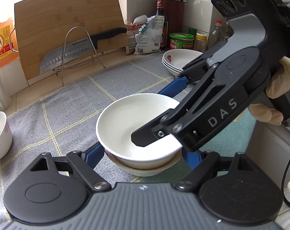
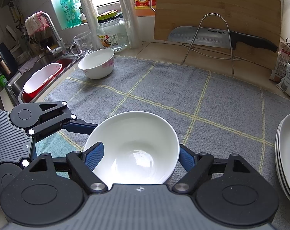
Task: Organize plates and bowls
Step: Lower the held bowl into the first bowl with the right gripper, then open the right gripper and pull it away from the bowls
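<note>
Right gripper (image 2: 140, 156) has its blue pads clamped on the white bowl (image 2: 133, 147), nesting it into the beige bowl (image 1: 143, 169) at six o'clock on the grey cloth (image 2: 164, 84). Left gripper (image 1: 143, 155) straddles that lower bowl, apparently steadying it; whether its pads touch I cannot tell. Plate stack (image 2: 288, 153) waits at three o'clock.
</note>
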`<control>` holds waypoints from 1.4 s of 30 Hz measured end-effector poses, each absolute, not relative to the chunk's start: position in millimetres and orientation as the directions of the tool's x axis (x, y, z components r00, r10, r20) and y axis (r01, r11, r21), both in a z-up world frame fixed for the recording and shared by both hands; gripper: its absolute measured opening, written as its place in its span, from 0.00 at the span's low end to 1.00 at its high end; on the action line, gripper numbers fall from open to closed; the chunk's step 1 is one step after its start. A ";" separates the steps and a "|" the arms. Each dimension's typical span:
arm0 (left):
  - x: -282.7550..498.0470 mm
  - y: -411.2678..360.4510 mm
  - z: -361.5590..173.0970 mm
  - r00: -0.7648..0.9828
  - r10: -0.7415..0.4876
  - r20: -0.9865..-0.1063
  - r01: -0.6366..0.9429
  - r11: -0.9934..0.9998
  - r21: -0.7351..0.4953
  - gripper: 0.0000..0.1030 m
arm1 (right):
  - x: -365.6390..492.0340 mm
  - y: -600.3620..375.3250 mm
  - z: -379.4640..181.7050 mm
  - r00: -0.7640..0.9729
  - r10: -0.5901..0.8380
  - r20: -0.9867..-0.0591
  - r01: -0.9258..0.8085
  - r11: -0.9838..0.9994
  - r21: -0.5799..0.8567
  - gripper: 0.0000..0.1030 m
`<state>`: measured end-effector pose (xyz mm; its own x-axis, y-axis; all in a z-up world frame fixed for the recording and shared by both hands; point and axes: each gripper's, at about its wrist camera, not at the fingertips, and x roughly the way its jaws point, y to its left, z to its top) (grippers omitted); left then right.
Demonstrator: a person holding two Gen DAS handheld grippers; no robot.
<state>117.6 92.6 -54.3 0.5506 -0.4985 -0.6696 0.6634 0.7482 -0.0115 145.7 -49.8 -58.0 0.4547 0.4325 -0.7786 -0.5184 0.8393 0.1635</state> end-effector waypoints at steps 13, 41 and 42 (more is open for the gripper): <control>117.5 92.2 -53.6 0.544 -0.502 -0.672 0.669 0.743 -0.014 0.87 | 145.9 -47.9 -59.1 0.451 0.435 -0.779 -0.523 0.837 0.164 0.87; 106.9 127.7 -55.8 0.562 -0.478 -0.675 0.611 0.790 -0.051 0.94 | 122.9 -55.4 -66.9 0.514 0.420 -0.748 -0.479 0.864 0.156 0.98; 106.4 130.6 -55.6 0.566 -0.475 -0.674 0.605 0.794 -0.052 0.94 | 122.5 -55.2 -67.6 0.517 0.414 -0.749 -0.477 0.866 0.150 0.99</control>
